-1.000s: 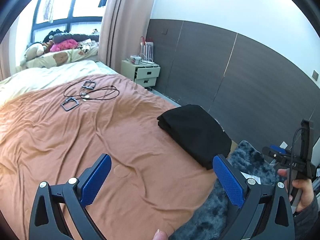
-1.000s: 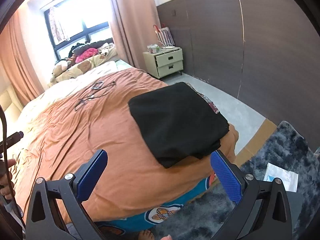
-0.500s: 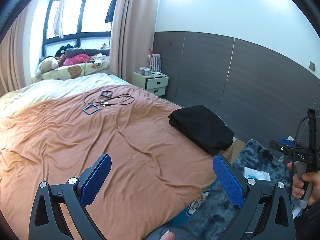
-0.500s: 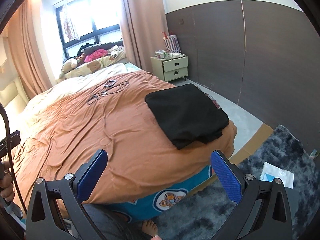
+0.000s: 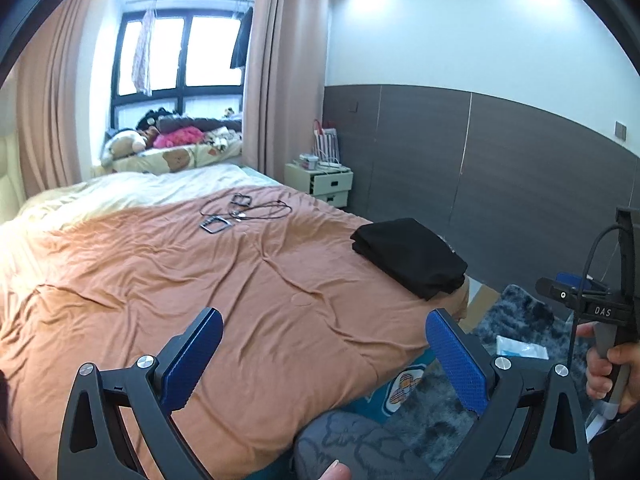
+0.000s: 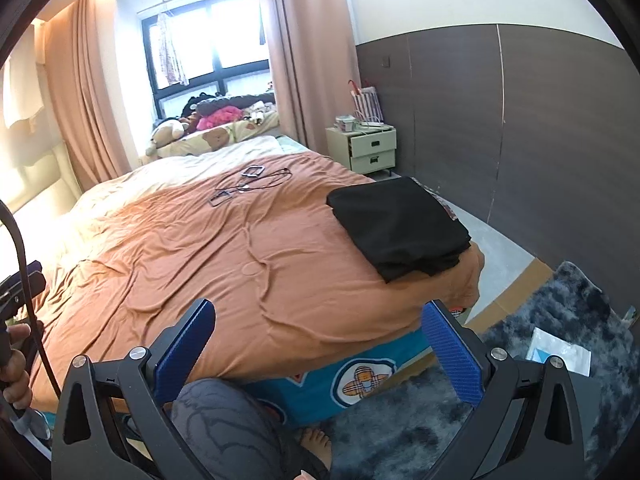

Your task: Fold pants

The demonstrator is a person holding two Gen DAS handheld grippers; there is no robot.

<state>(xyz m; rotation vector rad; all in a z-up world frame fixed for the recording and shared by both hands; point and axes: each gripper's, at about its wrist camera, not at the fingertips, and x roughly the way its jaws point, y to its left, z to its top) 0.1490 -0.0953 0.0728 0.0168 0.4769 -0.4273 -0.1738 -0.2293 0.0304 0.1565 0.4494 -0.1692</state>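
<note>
The black pants (image 5: 410,261) lie folded into a flat rectangle on the right corner of the orange bedspread (image 5: 208,280), also seen as folded pants (image 6: 400,226) in the right wrist view. My left gripper (image 5: 324,354) is open and empty, held back from the bed's foot, well short of the pants. My right gripper (image 6: 320,346) is open and empty too, off the bed's near edge. A hand holds the right gripper's handle (image 5: 608,332) at the right of the left wrist view.
Black cables with small square frames (image 5: 240,214) lie mid-bed. A cream nightstand (image 6: 366,148) stands by the dark panelled wall. A dark shaggy rug (image 6: 540,360) with a white packet (image 6: 558,352) covers the floor. A person's grey-clad knee (image 6: 224,424) and bare foot (image 6: 316,442) are below.
Both grippers have drawn back and risen away from the bed, so the folded pants look smaller and farther off. The jaws have stayed open throughout.
</note>
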